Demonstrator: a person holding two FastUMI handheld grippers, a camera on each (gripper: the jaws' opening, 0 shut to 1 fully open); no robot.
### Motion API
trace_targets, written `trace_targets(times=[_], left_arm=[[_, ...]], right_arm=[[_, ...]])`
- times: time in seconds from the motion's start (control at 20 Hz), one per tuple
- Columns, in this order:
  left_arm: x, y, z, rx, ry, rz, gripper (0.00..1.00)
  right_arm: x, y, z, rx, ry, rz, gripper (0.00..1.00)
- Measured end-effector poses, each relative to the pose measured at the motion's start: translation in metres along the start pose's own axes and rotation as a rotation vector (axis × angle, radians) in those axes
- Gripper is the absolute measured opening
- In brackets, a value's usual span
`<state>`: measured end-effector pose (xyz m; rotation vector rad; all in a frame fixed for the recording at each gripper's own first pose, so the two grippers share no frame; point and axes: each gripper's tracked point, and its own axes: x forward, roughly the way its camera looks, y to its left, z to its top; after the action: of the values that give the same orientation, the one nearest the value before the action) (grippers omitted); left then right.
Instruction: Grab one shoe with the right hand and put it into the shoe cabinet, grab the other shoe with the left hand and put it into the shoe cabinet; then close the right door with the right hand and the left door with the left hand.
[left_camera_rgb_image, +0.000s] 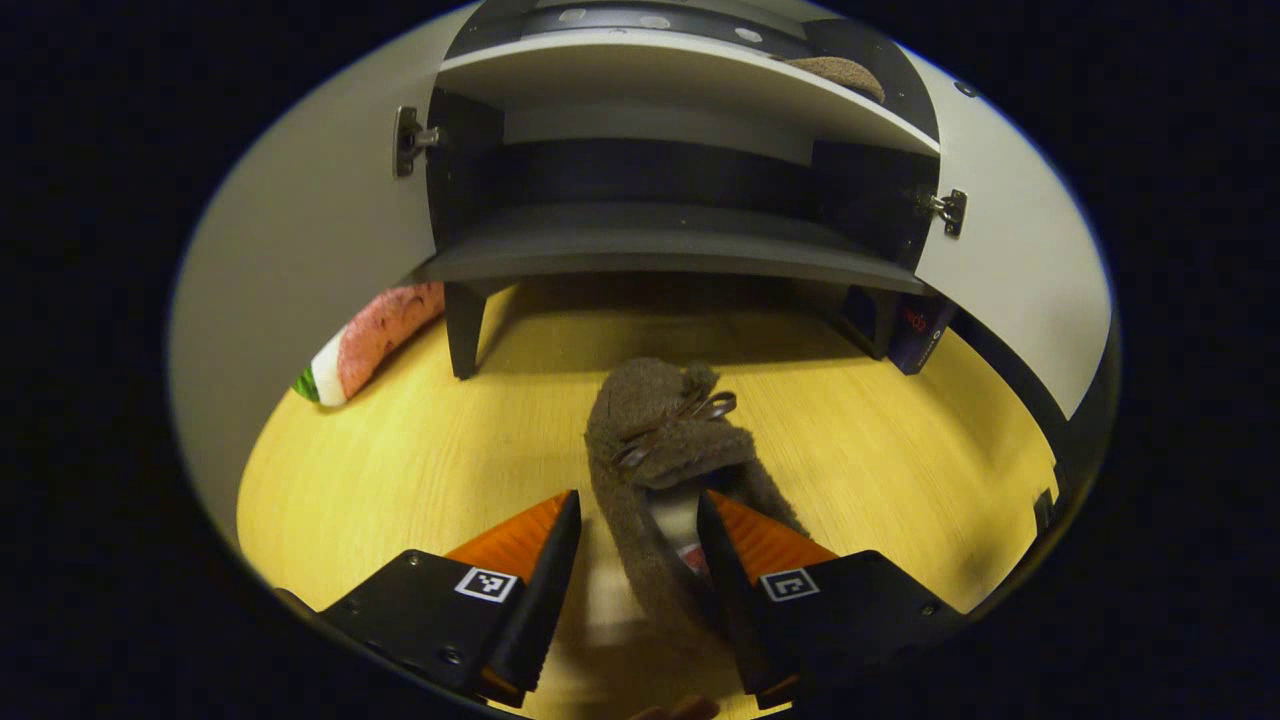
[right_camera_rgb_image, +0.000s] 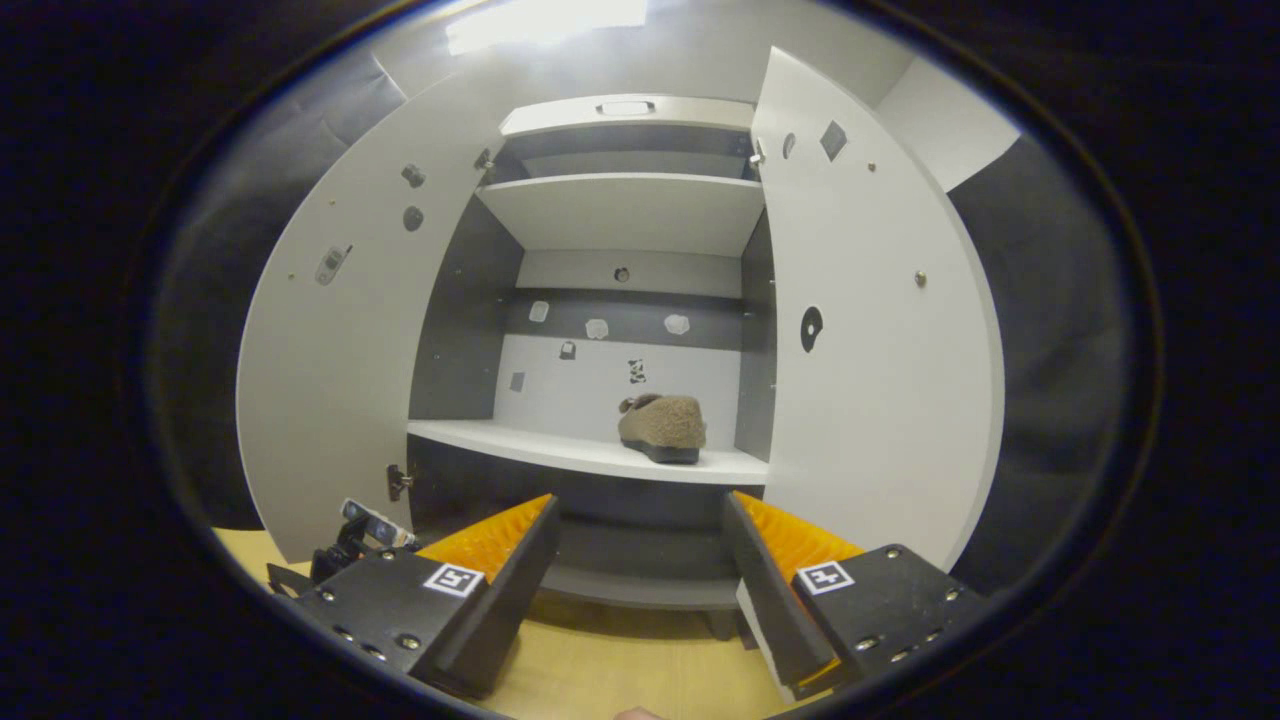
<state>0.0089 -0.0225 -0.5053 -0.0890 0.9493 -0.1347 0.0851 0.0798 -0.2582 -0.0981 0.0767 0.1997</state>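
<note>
Wooden floor (left_camera_rgb_image: 420, 460) | slipper (left_camera_rgb_image: 660, 450) between spread left gripper (left_camera_rgb_image: 638, 525) fingers | right gripper (right_camera_rgb_image: 640, 530) apart, empty

You are working in a recording booth posing as a home entryway: a white shoe cabinet (right_camera_rgb_image: 620, 300) is standing open on a wooden floor (left_camera_rgb_image: 420, 450), black cloth (right_camera_rgb_image: 1050, 300) hanging behind.

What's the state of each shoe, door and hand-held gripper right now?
Shoe on floor: not yet gripped.
Shoe in cabinet: upright on shelf.
Left door: open.
Right door: open.
Left hand-held gripper: open, straddling floor shoe.
Right hand-held gripper: open, empty.
</note>
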Motion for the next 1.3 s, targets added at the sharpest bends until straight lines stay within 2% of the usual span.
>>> trace_targets(times=[0.1,0.15,0.25,0.35,0.5,0.85,1.3], left_arm=[[0.004,-0.003,0.002,-0.049,-0.005,-0.034,0.67],[0.007,-0.001,0.006,-0.056,-0.011,-0.036,0.58],[0.010,0.012,0.006,-0.063,-0.008,0.008,0.17],[0.007,0.012,0.009,-0.064,-0.016,0.010,0.01],[-0.012,0.008,0.030,-0.008,-0.095,0.022,0.01],[-0.094,-0.001,0.133,0.068,-0.424,0.062,0.01],[-0.166,-0.012,0.252,0.042,-0.679,0.091,0.00]], right_arm=[[0.000,-0.002,-0.004,0.008,0.004,-0.001,0.98],[0.000,-0.001,-0.006,0.009,0.009,0.000,0.98],[0.000,-0.002,-0.011,0.009,0.021,0.002,0.98],[-0.001,-0.002,-0.018,0.002,0.034,0.003,0.98],[-0.002,-0.009,-0.028,-0.007,0.060,-0.008,0.98],[-0.007,-0.021,-0.026,0.018,0.056,-0.022,0.98],[-0.018,-0.032,0.006,0.006,0.005,0.006,0.98]])
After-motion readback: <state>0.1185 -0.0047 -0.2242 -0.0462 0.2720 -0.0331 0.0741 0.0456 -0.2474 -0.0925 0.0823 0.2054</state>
